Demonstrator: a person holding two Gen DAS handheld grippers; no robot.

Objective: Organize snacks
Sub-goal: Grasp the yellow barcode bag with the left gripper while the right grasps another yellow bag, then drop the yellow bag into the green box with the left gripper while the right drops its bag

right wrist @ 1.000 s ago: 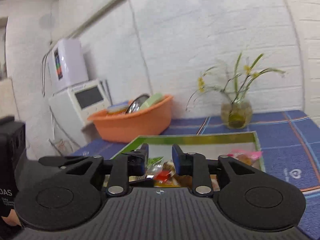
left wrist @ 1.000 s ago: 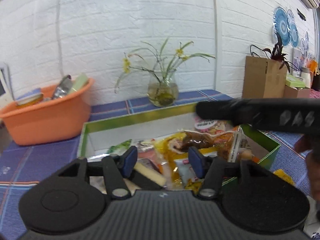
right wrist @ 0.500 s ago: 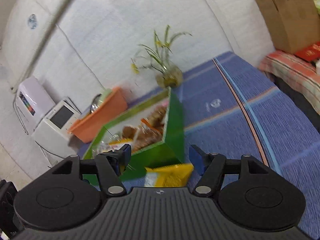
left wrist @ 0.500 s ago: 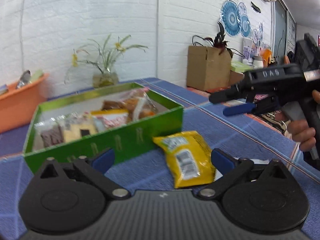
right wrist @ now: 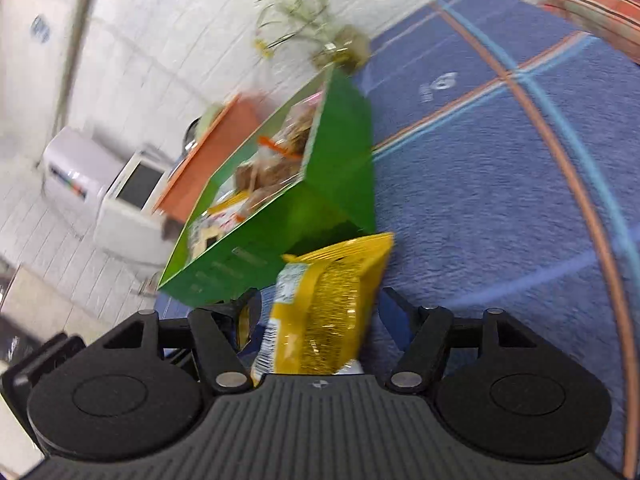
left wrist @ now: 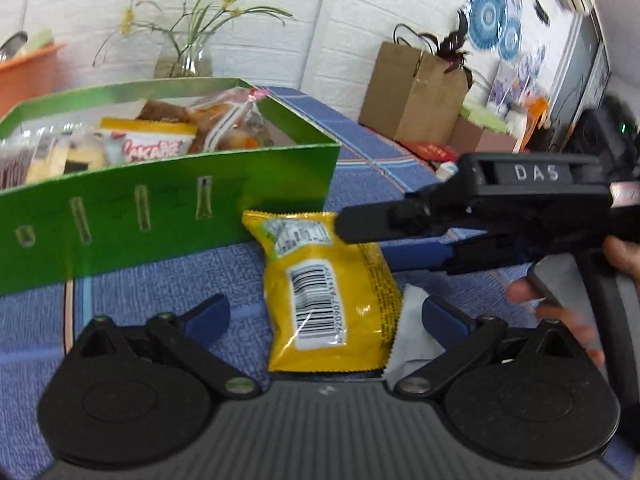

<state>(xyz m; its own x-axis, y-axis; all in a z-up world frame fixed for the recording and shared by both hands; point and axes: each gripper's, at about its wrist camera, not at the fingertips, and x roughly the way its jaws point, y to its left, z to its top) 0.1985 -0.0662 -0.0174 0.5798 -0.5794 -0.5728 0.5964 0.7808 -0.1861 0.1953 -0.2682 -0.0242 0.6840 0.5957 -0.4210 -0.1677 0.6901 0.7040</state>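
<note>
Yellow and crinkly, a snack packet (left wrist: pixel 332 292) lies flat on a blue woven tablecloth (left wrist: pixel 168 280), barcode side up, its top edge just beside the front wall of a green cardboard box (left wrist: pixel 168 200). That box already holds several wrapped snacks (left wrist: pixel 148 146), so this packet looks like the one left to put away. A scrap of white wrapper (left wrist: pixel 412 336) pokes out from under its right edge. Both tools have their jaws spread as wide as they go, having just been opening, and neither grips anything. The left gripper (left wrist: pixel 326 316) sits low and near, its blue fingertips (left wrist: pixel 208 316) on either side of the packet without touching it, which suggests it is lining up to pinch the packet across its width. The right gripper (right wrist: pixel 320 312), held in a person's hand (left wrist: pixel 560 304), comes in from the right side and is rolled over, so its view is tilted; the packet sits between its open jaws too, though blur makes contact hard to judge. Behind the box stand a glass vase of yellow flowers (left wrist: pixel 182 56) and an orange tub (left wrist: pixel 24 76).
</note>
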